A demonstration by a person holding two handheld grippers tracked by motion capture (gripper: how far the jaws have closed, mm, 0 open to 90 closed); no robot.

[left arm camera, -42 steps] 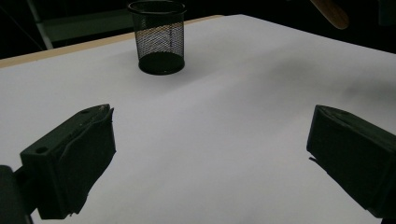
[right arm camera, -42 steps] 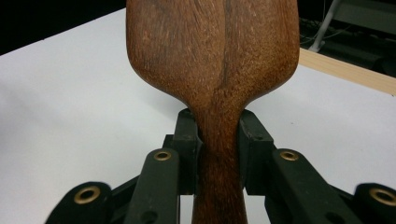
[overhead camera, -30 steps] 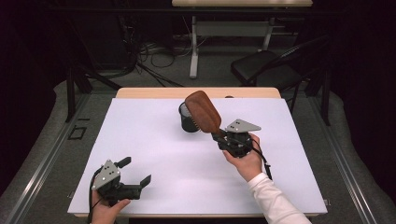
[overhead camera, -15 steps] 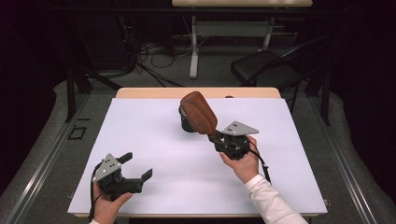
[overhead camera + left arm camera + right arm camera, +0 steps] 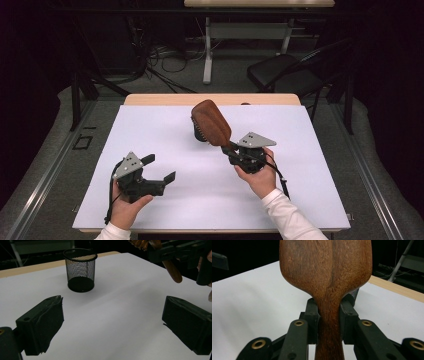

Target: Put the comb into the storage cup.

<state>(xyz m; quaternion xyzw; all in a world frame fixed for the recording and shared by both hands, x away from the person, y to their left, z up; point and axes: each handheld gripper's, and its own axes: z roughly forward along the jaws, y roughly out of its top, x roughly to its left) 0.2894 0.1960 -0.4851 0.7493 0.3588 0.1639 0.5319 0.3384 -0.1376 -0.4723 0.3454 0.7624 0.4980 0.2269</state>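
Your right gripper [image 5: 231, 146] is clamped on the neck of the wooden brush [image 5: 212, 122], both pads squeezing the handle in the right gripper view [image 5: 329, 322], with the paddle head tipped up and toward the upper left of the high view. The brush head hangs over the mesh cup [image 5: 199, 132], which sits just behind it near the middle of the mat [image 5: 300, 200]; whether they touch, can't tell from up there. In the left gripper view the cup [image 5: 80, 270] stands upright on its own, upper left of frame, with bare mat all around it.

Your left gripper [image 5: 160, 172] is down at the lower left of the high view, jaws spread wide with nothing between them, though they've just been closing a touch. Loads of free mat between the two grippers, and more to the right of your right hand [image 5: 260, 177]. The mat's near edge runs right under both wrists, and the far edge meets the wood strip of the table [image 5: 150, 99] just behind the cup.

Compared with a second ago: the left gripper has lifted and slid in toward the centre, while the right one and the brush have hardly budged.
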